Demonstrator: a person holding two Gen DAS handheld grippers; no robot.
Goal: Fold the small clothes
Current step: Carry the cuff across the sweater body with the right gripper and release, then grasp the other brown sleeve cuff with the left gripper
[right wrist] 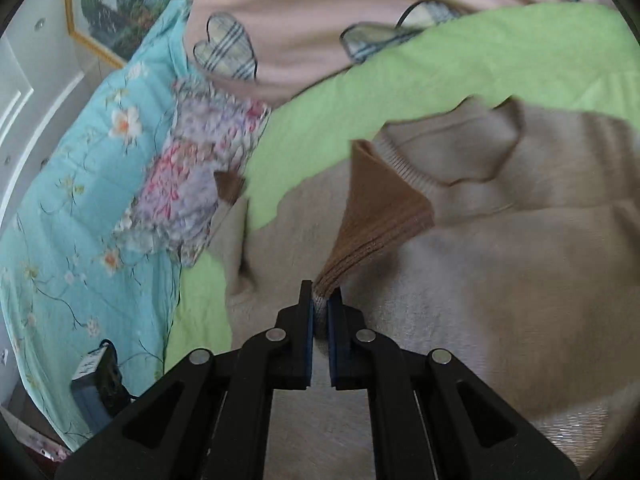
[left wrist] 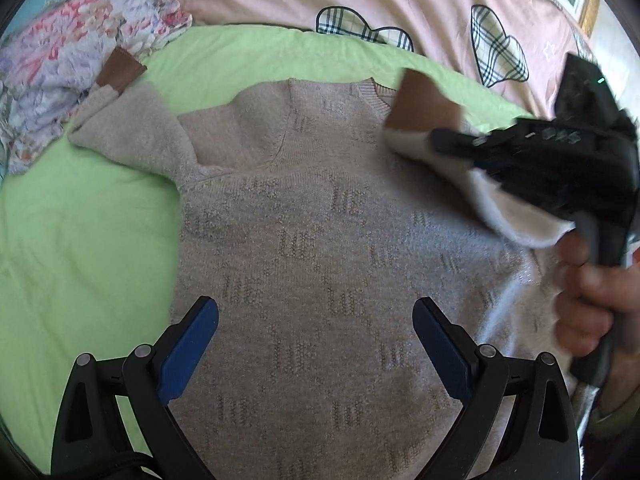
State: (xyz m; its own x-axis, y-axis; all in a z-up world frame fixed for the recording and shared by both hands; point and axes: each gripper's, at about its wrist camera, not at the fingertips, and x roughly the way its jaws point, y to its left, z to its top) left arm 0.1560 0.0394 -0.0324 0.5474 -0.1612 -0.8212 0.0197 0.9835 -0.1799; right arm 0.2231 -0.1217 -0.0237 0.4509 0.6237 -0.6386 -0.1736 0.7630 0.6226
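Note:
A small beige knit sweater (left wrist: 312, 208) lies flat on a green sheet (left wrist: 80, 220), neckline at the far side. Its left sleeve (left wrist: 132, 128) with a brown cuff (left wrist: 120, 70) stretches out to the far left. My left gripper (left wrist: 316, 312) is open and empty, hovering over the sweater's lower body. My right gripper (right wrist: 320, 300) is shut on the right sleeve just below its brown cuff (right wrist: 376, 208) and holds it lifted over the sweater's chest (right wrist: 500, 260). The same gripper (left wrist: 436, 136) and lifted cuff (left wrist: 424, 108) show in the left wrist view.
A pink quilt with plaid hearts (left wrist: 360, 0) lies beyond the sheet. A floral cloth (left wrist: 48, 64) is at the far left. A turquoise flowered blanket (right wrist: 80, 180) and a dark box (right wrist: 96, 384) lie left in the right wrist view.

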